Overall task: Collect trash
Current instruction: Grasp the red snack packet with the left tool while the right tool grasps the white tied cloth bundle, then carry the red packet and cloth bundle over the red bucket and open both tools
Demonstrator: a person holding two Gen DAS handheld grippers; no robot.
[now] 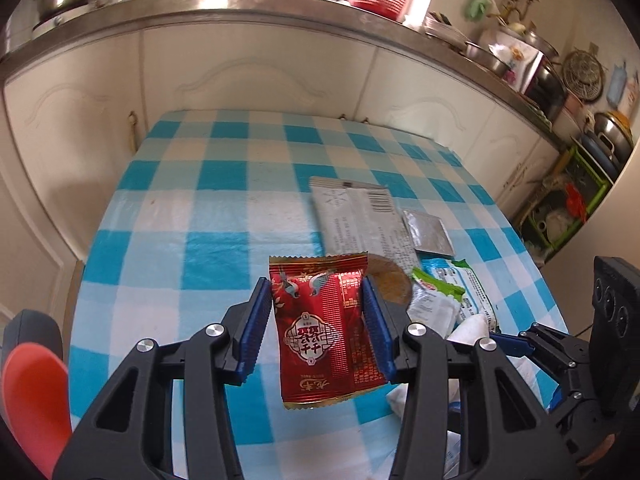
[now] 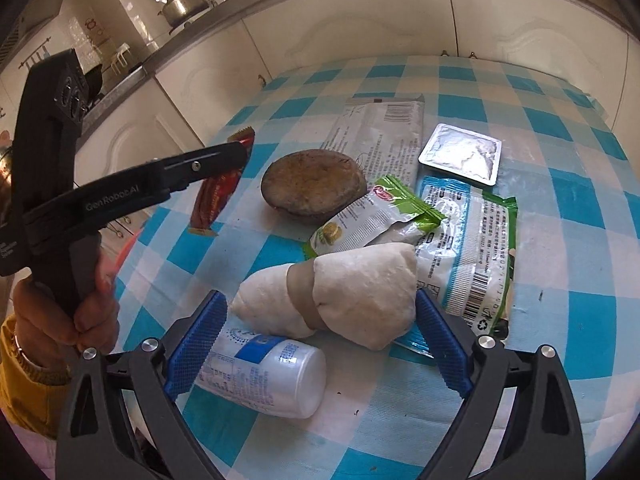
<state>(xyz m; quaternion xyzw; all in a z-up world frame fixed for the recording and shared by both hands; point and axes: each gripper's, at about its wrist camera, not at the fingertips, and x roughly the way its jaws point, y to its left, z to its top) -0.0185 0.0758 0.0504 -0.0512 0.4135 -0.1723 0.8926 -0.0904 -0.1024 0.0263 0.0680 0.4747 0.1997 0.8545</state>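
Note:
My left gripper (image 1: 318, 300) is shut on a red snack wrapper (image 1: 326, 332) and holds it above the blue-checked table (image 1: 192, 208); the wrapper also shows in the right wrist view (image 2: 218, 196). My right gripper (image 2: 320, 320) is open, its blue pads either side of a crumpled white tissue wad (image 2: 340, 292) on the table. A small white plastic bottle (image 2: 268, 376) lies on its side by the right gripper's left pad. A brown round husk (image 2: 312, 184), a green-edged sachet (image 2: 372, 216), a large white-green bag (image 2: 472, 248), a silver sachet (image 2: 460, 152) and a grey packet (image 2: 380, 128) lie beyond.
White kitchen cabinets (image 1: 260, 64) with a steel counter (image 1: 240, 4) holding pots stand behind the table. A red-orange object (image 1: 32, 400) sits at the lower left of the left wrist view. A green rack (image 1: 568, 200) stands at the right.

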